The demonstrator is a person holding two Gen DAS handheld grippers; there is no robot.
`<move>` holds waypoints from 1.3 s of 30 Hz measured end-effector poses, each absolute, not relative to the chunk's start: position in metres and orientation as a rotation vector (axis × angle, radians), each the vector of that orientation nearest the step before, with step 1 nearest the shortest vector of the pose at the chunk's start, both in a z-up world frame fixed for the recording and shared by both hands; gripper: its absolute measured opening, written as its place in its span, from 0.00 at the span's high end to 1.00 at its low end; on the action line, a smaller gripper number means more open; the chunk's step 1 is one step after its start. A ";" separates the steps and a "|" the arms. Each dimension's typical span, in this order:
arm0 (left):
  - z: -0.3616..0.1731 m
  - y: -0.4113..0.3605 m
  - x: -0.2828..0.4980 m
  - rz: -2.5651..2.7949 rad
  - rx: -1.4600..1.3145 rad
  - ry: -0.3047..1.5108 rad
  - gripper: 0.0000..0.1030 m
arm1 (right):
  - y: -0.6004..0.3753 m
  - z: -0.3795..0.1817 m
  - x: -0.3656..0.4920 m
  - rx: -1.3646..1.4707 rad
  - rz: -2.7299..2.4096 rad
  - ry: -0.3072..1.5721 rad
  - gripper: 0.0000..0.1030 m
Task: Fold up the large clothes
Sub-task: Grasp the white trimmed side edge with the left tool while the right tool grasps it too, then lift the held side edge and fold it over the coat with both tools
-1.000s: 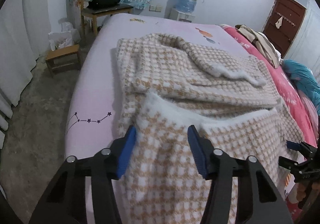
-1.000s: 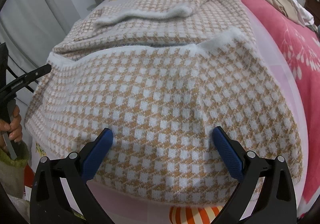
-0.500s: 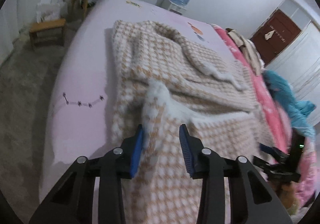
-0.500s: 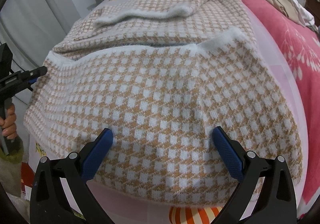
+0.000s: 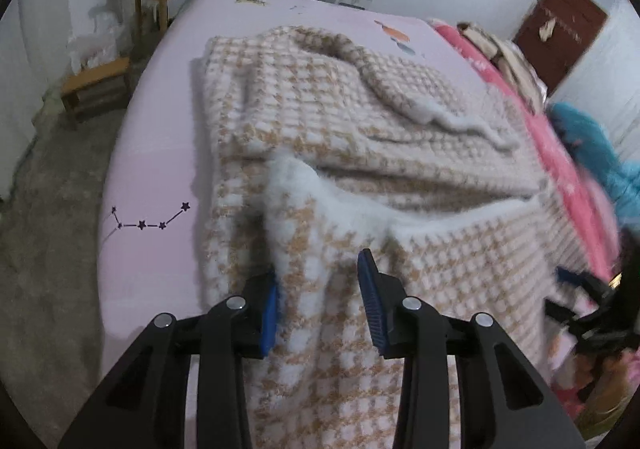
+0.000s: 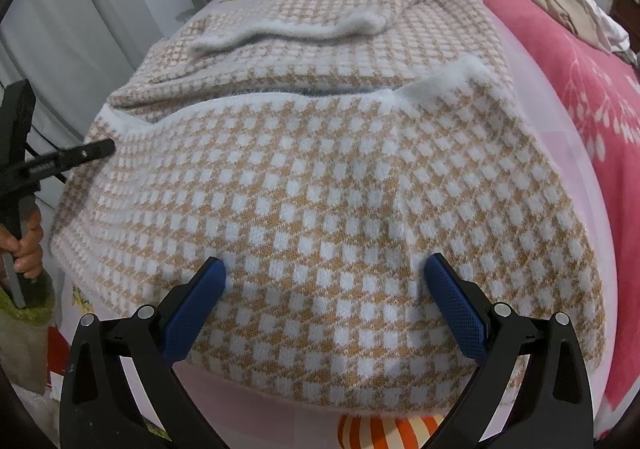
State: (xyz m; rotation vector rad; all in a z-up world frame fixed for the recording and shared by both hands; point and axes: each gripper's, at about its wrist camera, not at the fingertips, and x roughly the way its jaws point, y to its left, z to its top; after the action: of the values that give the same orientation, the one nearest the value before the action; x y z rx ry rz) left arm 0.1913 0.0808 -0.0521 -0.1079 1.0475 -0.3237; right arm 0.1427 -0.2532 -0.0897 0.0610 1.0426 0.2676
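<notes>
So the checked sweater (image 5: 360, 153) is spread over the pink bed (image 5: 160, 137), filling the middle of both views, with its fuzzy white hem folded up across the centre. The left gripper (image 5: 320, 301), at the bottom of its view, has just been closing and is pinching a bunched ridge of the knit near the hem corner. The right gripper (image 6: 326, 297) sits at the bottom of its frame, jaws spread wide, tips resting on the fabric without gripping it.
</notes>
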 end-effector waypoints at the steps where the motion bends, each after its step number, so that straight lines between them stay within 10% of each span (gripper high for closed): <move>1: -0.053 0.078 0.192 -0.313 -0.090 1.047 0.66 | -0.256 -0.088 0.143 0.072 0.277 1.044 0.08; 9: -0.053 0.068 0.191 -0.259 0.013 1.033 0.66 | -0.317 -0.046 0.145 0.166 0.230 0.878 0.10; 29: -0.052 0.064 0.189 -0.234 0.044 1.010 0.68 | -0.368 -0.067 0.200 0.304 0.269 0.988 0.66; 39: -0.041 0.059 0.181 -0.215 0.117 0.958 0.88 | -0.362 -0.060 0.181 0.213 0.247 0.965 0.94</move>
State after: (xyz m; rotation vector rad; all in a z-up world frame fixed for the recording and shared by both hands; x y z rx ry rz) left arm 0.1807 0.0591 -0.0414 0.1167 0.9582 -0.2151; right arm 0.1814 -0.3615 -0.0596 0.2127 0.9650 0.2466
